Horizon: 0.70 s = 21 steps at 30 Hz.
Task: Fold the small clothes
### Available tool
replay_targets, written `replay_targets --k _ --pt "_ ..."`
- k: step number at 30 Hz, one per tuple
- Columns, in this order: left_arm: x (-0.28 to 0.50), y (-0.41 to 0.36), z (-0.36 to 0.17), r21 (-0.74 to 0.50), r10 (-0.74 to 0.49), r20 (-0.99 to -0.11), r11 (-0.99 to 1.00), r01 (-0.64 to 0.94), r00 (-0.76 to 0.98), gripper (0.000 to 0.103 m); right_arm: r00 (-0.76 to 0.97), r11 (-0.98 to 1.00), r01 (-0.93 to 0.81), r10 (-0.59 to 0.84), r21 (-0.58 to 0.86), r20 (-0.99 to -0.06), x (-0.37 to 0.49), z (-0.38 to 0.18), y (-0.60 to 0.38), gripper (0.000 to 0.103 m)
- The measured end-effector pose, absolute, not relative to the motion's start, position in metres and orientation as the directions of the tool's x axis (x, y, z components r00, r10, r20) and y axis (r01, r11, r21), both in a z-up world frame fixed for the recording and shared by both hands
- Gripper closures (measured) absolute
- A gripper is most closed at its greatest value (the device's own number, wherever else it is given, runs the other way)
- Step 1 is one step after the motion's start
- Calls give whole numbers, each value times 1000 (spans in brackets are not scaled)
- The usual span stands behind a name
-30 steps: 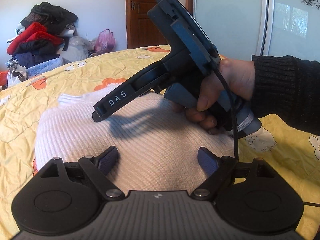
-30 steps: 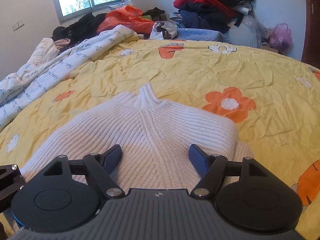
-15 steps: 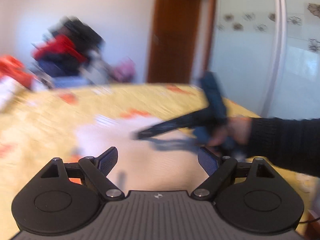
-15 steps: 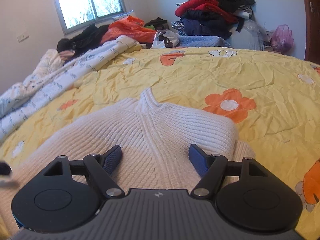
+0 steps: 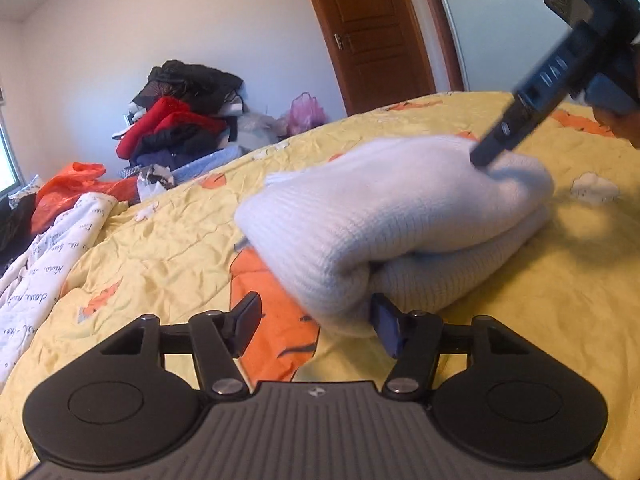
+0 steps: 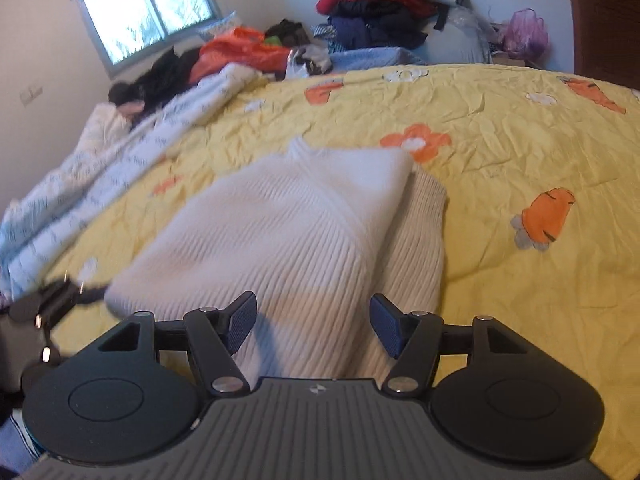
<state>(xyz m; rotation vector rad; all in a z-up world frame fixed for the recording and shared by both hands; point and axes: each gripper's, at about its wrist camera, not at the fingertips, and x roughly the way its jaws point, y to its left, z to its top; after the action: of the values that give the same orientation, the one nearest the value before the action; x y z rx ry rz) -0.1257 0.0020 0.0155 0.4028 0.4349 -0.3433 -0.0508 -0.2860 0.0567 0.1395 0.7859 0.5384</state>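
Observation:
A white ribbed knit sweater [image 5: 392, 216] lies folded in layers on the yellow quilt [image 5: 160, 240]. My left gripper [image 5: 316, 322] is open at the sweater's near folded edge, its right pad touching the knit. My right gripper [image 6: 312, 322] is open, low over the sweater [image 6: 280, 232], nothing between its pads. In the left wrist view the right gripper [image 5: 486, 158] comes down from the upper right with its tip against the sweater's far corner.
A pile of dark and red clothes [image 5: 180, 120] and a pink bag [image 5: 306, 110] sit beyond the bed by a brown door [image 5: 372, 28]. A white printed duvet [image 6: 100, 168] and an orange bag [image 6: 240, 50] lie along the bed's left side under a window [image 6: 148, 12].
The left gripper has swung out from above the sweater to its edge, low to the quilt. The right gripper has shifted over the sweater. The sweater now shows as stacked layers.

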Motion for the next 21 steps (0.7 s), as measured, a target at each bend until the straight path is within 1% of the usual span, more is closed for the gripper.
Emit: replay_targets --k 1,2,3,4,5,6,8,9,11,12,15,17,18,20,21 --pt "-125 -1 17 306 -239 -459 862 405 856 51 569 856 -430 504 287 -649 -57 55 -279 36" --pt "-125 -3 16 307 -252 -450 857 413 857 61 557 855 -455 490 247 -671 -61 52 -271 38" --pt "-124 -3 15 310 -246 -447 859 407 860 64 548 857 -478 462 193 -698 -64 46 -263 41" --pt "-123 -4 14 314 -240 -446 860 402 862 66 558 849 -516 431 110 -709 -70 39 -254 42" --pt "-122 -2 13 318 -241 -450 857 407 860 70 568 838 -543 418 60 -709 -73 34 -251 44" --pt "-121 3 14 304 -249 -461 857 415 852 72 567 833 -551 419 51 -709 -73 32 -252 45" --pt "-116 12 17 232 -275 -500 871 433 821 74 544 823 -562 442 81 -713 -68 34 -260 47" --pt "-113 16 15 196 -284 -511 880 432 811 74 538 817 -570 449 84 -713 -67 33 -263 45" --pt "-108 16 0 158 -273 -544 895 417 793 75 534 811 -576 467 101 -705 -63 25 -268 35" --pt "-109 16 -5 162 -267 -528 900 404 806 75 533 812 -574 468 105 -705 -62 22 -268 31" --pt "-118 13 3 176 -261 -521 899 401 813 73 545 821 -561 463 107 -699 -61 19 -267 24" --pt "-134 17 13 211 -277 -501 880 426 820 72 545 826 -546 478 141 -689 -63 23 -272 22" --pt "-143 22 19 227 -298 -491 864 450 819 72 537 829 -529 493 182 -685 -62 30 -277 22" --pt "-159 34 34 235 -356 -474 830 505 805 72 555 830 -492 530 261 -641 -61 48 -292 22" --pt "-162 40 43 220 -376 -465 828 516 801 72 583 828 -474 550 299 -597 -60 57 -301 20"
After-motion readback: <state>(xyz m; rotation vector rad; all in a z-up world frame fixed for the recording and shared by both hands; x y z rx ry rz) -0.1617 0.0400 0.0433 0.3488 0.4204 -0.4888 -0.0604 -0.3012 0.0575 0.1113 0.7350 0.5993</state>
